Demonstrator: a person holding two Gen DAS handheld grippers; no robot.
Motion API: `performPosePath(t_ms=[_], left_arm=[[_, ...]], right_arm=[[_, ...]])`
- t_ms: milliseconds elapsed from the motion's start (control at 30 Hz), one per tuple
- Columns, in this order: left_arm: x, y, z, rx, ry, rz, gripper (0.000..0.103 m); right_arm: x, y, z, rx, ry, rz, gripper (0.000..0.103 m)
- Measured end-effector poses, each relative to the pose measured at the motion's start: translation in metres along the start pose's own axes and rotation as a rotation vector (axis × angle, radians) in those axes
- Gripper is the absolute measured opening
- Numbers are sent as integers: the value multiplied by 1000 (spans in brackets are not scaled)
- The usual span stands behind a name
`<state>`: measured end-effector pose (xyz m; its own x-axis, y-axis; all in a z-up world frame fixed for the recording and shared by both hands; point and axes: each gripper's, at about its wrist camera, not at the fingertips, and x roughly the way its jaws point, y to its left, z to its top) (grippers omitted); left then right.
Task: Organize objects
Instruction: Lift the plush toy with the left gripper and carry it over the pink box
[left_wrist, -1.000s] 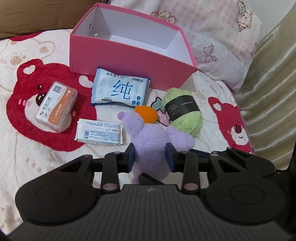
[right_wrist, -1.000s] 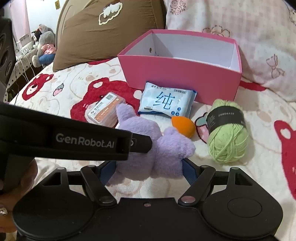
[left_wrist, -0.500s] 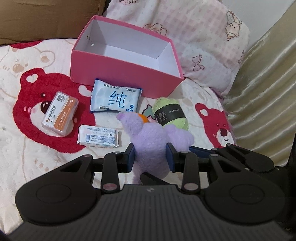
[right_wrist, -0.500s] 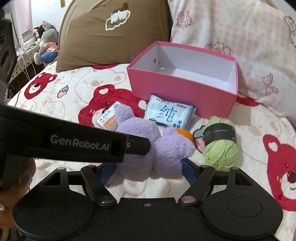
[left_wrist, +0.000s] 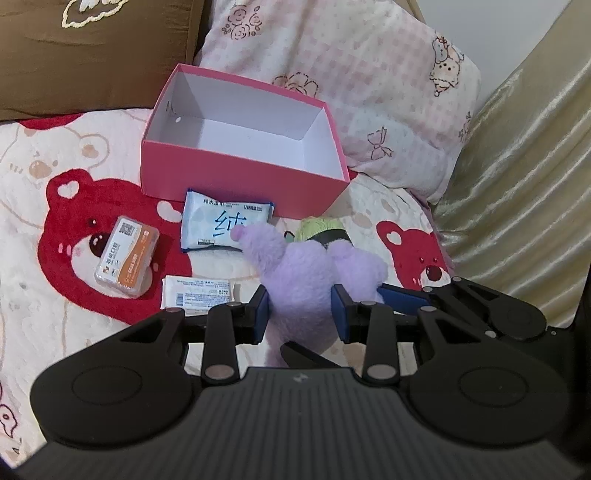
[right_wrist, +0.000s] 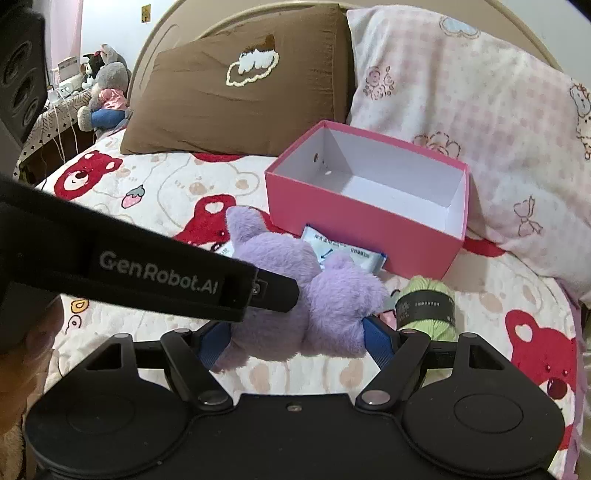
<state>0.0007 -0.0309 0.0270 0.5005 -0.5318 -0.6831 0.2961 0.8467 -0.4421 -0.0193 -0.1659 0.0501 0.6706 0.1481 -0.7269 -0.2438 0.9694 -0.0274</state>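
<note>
Grippers are both clamping one purple plush toy (left_wrist: 306, 280): left gripper (left_wrist: 300, 314) narrow on its body, right gripper (right_wrist: 295, 338) wide across it. Toy is hanging in front of the one pink box (left_wrist: 236, 173), which is sitting open-topped. In front of the box: one wipes pack (left_wrist: 218, 225), one orange case (left_wrist: 127, 256), one white packet (left_wrist: 195, 290), one green yarn ball (right_wrist: 430, 304).

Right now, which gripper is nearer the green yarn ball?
Right. The right gripper, clamped on the purple plush, has one finger beside the green yarn ball. The left gripper grips the plush's far side.
</note>
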Motion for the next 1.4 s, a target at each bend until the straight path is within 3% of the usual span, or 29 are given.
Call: performPosePath(t_ms=[533, 733, 1167, 1400], left_arm=[[-22, -9, 72, 16, 8, 16, 34], [-18, -5, 104, 13, 12, 24, 34], [42, 33, 177, -22, 0, 41, 34], [90, 51, 196, -25, 13, 24, 34]], right_arm=[[-11, -31, 55, 64, -72, 120, 79], [-1, -39, 89, 76, -54, 141, 78], [60, -69, 151, 96, -52, 122, 66], [104, -88, 165, 89, -28, 109, 60]])
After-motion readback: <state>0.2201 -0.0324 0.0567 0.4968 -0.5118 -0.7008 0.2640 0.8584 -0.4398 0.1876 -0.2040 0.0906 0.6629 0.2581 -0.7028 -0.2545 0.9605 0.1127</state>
